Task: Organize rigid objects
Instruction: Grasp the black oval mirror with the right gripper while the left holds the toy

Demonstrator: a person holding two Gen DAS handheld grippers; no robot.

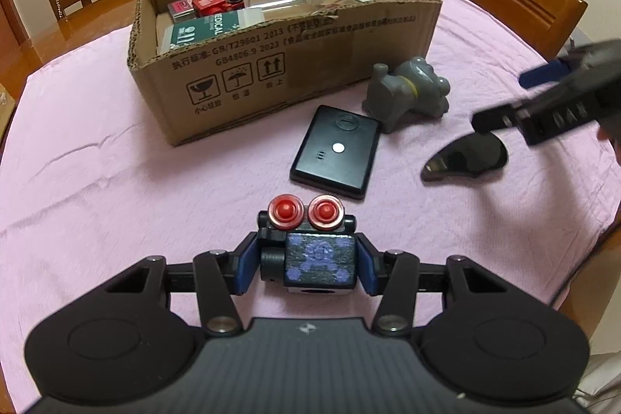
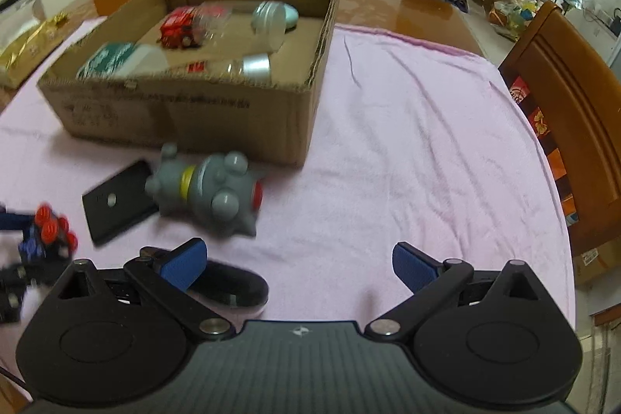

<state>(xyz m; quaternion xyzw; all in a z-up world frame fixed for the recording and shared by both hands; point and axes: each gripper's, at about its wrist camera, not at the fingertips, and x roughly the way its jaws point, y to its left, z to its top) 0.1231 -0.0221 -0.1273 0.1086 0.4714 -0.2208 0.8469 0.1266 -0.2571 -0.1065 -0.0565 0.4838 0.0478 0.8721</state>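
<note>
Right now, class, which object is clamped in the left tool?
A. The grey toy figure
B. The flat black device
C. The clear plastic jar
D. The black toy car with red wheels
D: the left tool has its blue pads pressed on both sides of the black toy car with red wheels; the other three lie apart from it.

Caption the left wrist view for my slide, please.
Left gripper clamps a black toy car before the cardboard box.
</note>
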